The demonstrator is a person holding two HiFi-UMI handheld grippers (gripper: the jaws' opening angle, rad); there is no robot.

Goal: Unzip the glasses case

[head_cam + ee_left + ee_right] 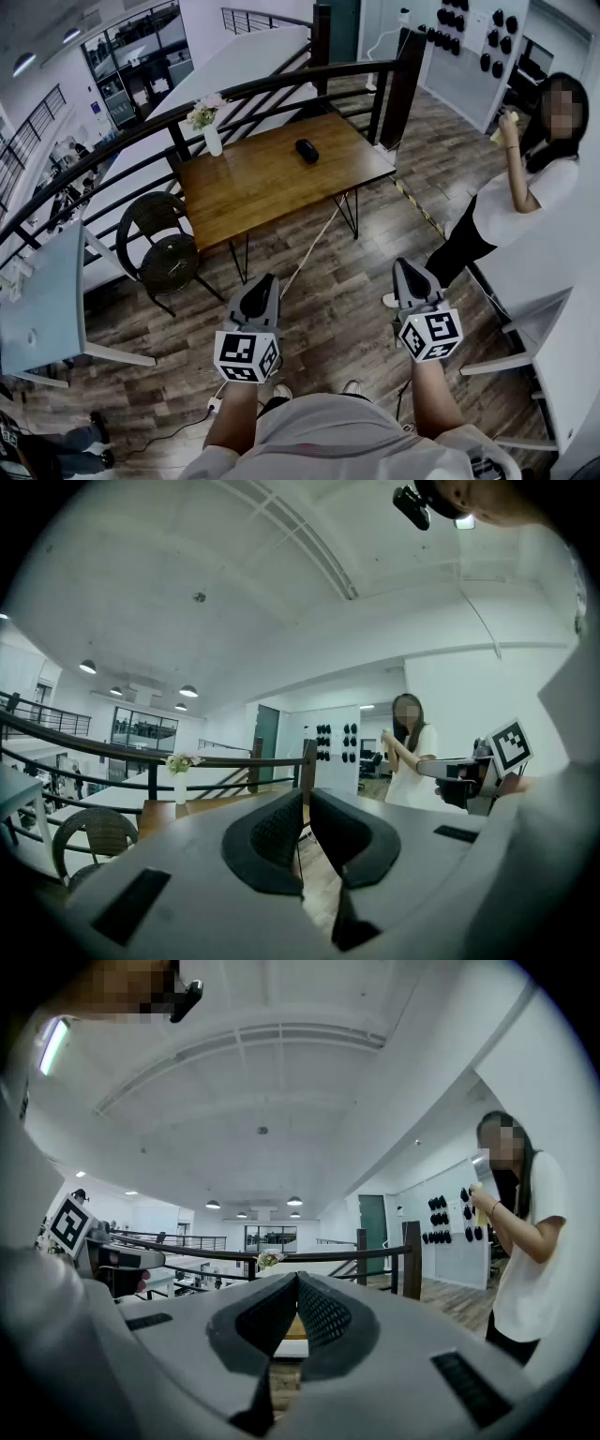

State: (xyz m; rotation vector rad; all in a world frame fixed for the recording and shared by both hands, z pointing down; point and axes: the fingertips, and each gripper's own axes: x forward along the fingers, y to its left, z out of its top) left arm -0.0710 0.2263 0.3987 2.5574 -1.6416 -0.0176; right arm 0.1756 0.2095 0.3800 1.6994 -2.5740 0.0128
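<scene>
Brown wood, black case, grey claws

At 12 o'clock I see the black glasses case (pixel 307 150) on the warm brown, wood-grained surface (pixel 272 192), with a white vase (pixel 214 142) of pale flowers toward 11. My left claw (pixel 267 278) and right claw (pixel 405 264) are grey with black textured pads (pixel 323 1314). Each carries a white cube (pixel 246 356) with black square markers. The floor (pixel 347 309) is streaked brown plank.

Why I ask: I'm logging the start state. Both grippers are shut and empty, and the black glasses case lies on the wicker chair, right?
Not quite. The black glasses case lies on the wooden table, not on the wicker chair beside it; the head view shows this. The rest holds: the left gripper and right gripper are both shut and empty.
</scene>
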